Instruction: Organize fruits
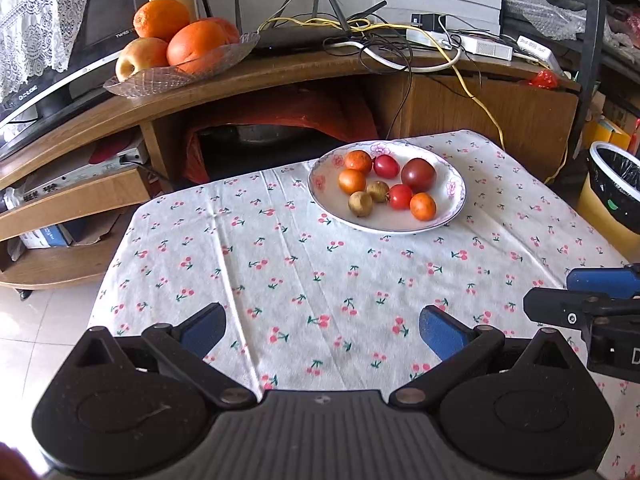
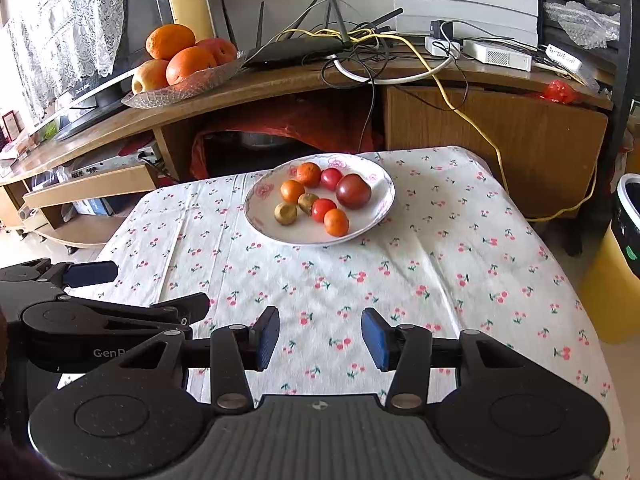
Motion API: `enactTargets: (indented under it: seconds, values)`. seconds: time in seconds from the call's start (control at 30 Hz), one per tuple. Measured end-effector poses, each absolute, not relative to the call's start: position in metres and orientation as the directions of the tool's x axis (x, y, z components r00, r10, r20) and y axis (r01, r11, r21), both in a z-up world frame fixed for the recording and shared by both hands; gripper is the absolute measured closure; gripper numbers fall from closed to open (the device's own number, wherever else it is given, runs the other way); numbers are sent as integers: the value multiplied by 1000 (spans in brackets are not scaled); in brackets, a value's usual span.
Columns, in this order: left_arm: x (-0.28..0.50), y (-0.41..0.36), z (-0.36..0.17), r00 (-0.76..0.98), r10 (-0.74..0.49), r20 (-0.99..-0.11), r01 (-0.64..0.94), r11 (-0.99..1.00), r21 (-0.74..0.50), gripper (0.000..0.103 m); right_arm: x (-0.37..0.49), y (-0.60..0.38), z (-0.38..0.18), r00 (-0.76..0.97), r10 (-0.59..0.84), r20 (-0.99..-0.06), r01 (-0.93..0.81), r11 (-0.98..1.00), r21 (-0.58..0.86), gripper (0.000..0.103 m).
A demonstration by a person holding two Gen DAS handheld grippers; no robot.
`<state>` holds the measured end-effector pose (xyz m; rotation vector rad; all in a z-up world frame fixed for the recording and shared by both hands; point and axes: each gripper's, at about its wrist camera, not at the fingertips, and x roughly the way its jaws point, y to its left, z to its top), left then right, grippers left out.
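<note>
The left hand-held gripper hangs over the near edge of the surface with its blue pads spread wide and nothing between them; the right hand-held gripper sits just beside it on the right, its pads parted less widely and also empty. Both point toward the far side, which reads as a waiting pose well short of the fruit, either ahead of a reach or after pulling back; the pictures fit both. On the cherry-print cloth, toward the far right, stands a white floral plate. In it lie eight small fruits, some touching: three small oranges, two red tomatoes, one larger dark tomato and two brownish-green fruits I cannot name. All the small fruit is gathered in that one dish, none loose on the cloth, so it may already lie sorted, or it may be waiting to be split up. Farther off on the left, on the wooden cabinet, a glass dish holds big oranges and an apple.
</note>
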<state>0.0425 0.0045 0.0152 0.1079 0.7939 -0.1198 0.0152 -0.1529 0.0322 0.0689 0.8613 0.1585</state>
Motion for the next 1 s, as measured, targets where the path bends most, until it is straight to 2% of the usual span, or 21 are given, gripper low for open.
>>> enactTargets:
  seconds: [1.0]
  values:
    - [-9,4,19,691,-79,-718,150,988,36,0,-36,-143,30,625,152,-766,-93,988,120,60]
